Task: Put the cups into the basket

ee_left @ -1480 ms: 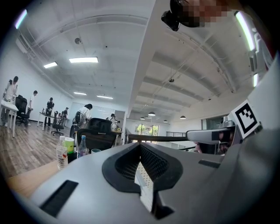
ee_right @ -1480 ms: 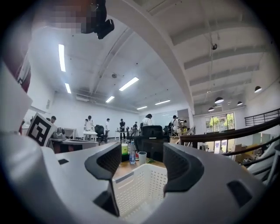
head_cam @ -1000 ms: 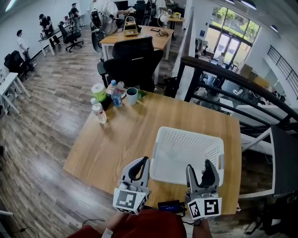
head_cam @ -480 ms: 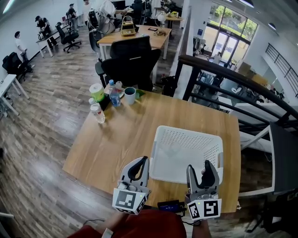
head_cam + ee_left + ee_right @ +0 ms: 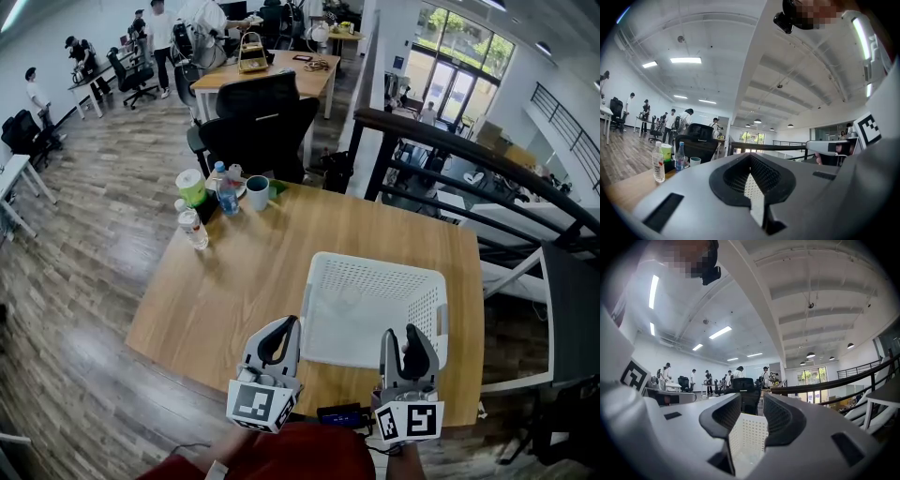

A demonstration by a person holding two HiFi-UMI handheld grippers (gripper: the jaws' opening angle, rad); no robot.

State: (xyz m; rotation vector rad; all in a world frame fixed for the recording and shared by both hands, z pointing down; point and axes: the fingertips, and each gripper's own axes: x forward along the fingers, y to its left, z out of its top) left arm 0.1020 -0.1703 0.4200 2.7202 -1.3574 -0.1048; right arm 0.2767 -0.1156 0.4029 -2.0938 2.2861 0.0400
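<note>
Table: a wooden table [image 5: 234, 272] fills the middle of the head view, with a plank floor around it.
Basket: a white basket [image 5: 375, 274] with perforated walls stands on the near right part of the table. Nothing can be seen inside it.
Cup: one cup [image 5: 257, 192], pale with a dark inside, stands upright at the far left corner of the table, well apart from the basket.
Things near the cup: a bottle with blue label [image 5: 228, 195] stands just beside the cup on its left. A green tub [image 5: 193, 187] is further left, and a clear bottle [image 5: 193, 228] stands a little nearer to the person.
Left gripper: the left gripper [image 5: 292, 323] hangs over the near edge of the table, just left of the basket's near corner. Its jaws meet at the tips and leave only a rounded gap behind them. They hold nothing.
Right gripper: the right gripper [image 5: 400, 336] hangs over the near right corner of the basket. Its jaws are closing, with a narrow gap between them. Nothing is between the pads; only the basket wall shows beyond the gap.
Distance to the cup: both grippers are on the near side of the table, far from the cup.
Background: a black office chair [image 5: 262, 117] stands behind the far edge of the table, and a dark railing [image 5: 469, 150] runs on the right. Several persons are at desks in the far room.
</note>
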